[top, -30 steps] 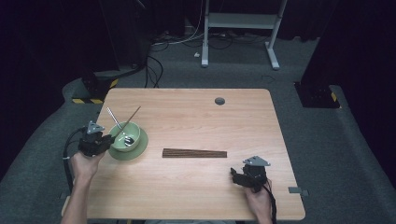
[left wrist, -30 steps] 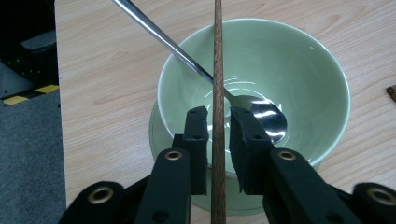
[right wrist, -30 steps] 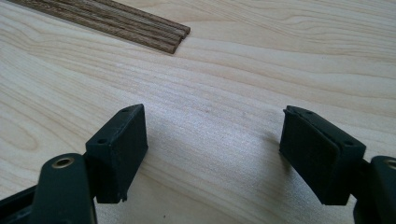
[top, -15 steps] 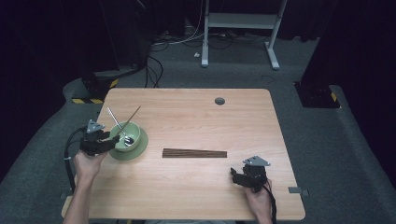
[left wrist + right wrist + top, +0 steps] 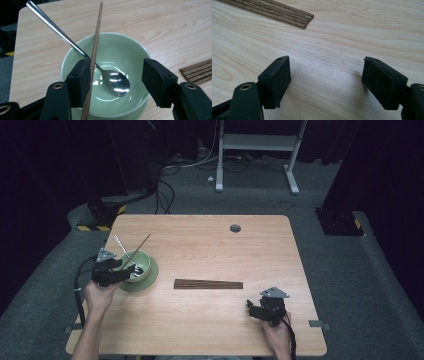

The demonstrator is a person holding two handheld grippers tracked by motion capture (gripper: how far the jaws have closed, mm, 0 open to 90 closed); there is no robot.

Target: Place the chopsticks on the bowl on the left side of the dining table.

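A pale green bowl [image 5: 136, 266] on its matching saucer [image 5: 150, 279] sits at the left of the high view, close to the near-left edge of the light wooden table [image 5: 210, 245]. The left gripper [image 5: 116, 275] hovers over the bowl's near rim with its jaws spread wide. In the left gripper view a single wooden chopstick [image 5: 93, 60] leans against the inner face of one jaw, its lower end dropping out of frame at the bottom and its tip rising toward the top; nothing pinches it, so it appears to be propped in the bowl rather than held. A steel spoon [image 5: 110, 79] lies with its head in the bottom of the bowl, its handle slanting out over the rim toward the upper left, which keeps it from sliding flat.

At centre frame a bundle of dark wooden chopsticks [image 5: 208, 284] lies flat, well apart from the bowl. The right gripper [image 5: 257, 310] waits at the lower right, jaws wide apart over bare tabletop, with the bundle's end at the top left of its own view. Open wood stretches across the upper and right parts of the table, broken by a small round cable port [image 5: 235, 228].
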